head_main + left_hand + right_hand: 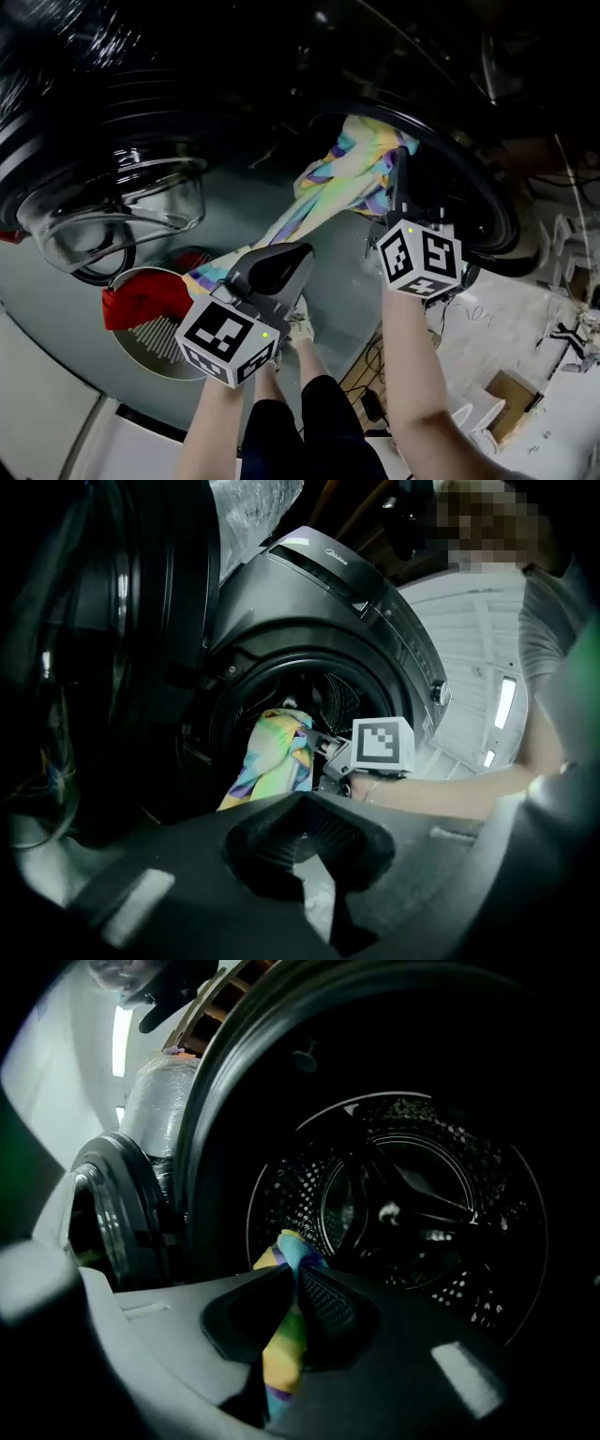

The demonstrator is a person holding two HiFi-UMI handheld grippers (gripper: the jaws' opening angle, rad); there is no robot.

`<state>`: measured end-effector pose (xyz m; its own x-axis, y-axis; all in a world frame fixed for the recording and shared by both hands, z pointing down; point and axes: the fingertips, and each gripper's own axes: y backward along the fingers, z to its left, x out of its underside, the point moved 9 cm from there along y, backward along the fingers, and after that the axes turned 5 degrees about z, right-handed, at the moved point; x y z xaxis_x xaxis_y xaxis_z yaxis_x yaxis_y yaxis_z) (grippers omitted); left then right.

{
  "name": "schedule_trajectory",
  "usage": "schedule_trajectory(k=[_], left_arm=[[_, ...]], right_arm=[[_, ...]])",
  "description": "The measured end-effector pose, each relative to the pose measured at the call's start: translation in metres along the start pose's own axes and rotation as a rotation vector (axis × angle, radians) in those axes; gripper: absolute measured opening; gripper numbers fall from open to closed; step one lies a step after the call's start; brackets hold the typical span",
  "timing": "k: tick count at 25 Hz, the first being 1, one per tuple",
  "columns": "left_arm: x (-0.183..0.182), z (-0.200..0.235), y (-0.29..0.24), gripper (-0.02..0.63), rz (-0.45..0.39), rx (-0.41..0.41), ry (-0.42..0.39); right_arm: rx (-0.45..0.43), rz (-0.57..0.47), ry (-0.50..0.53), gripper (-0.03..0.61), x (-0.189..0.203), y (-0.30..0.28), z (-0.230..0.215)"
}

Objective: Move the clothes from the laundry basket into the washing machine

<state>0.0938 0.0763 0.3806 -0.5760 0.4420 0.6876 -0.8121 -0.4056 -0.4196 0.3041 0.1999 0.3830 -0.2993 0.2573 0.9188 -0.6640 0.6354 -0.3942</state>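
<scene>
A cloth with bright multicoloured patches hangs out of the dark washing machine's round opening and trails down to the left. My right gripper is at the mouth of the opening, shut on the upper part of the cloth, facing the perforated drum. My left gripper sits lower, beside the cloth's trailing end, jaws shut with nothing seen between them. From there the cloth and the right gripper's marker cube show ahead. A red garment lies in the basket below left.
The machine's glass door stands swung open at the left, close above the basket. On the floor at the right lie cables and a cardboard box. The person's legs are at the bottom centre.
</scene>
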Motion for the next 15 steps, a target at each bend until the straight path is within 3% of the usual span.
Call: schedule_trajectory(k=[9,13,15], left_arm=[[0.014,0.021,-0.009,0.000,0.008,-0.015,-0.003],[0.023,0.026,-0.011,0.000,0.022,-0.015,0.010],[0.026,0.026,-0.013,0.000,0.023,-0.003,0.013]], right_arm=[[0.143,-0.054,0.006,0.044,-0.009,-0.046,-0.035],[0.152,0.041,-0.075,0.048,0.012,-0.071,-0.043],[0.155,0.120,-0.108,0.090,0.025,-0.084,-0.044]])
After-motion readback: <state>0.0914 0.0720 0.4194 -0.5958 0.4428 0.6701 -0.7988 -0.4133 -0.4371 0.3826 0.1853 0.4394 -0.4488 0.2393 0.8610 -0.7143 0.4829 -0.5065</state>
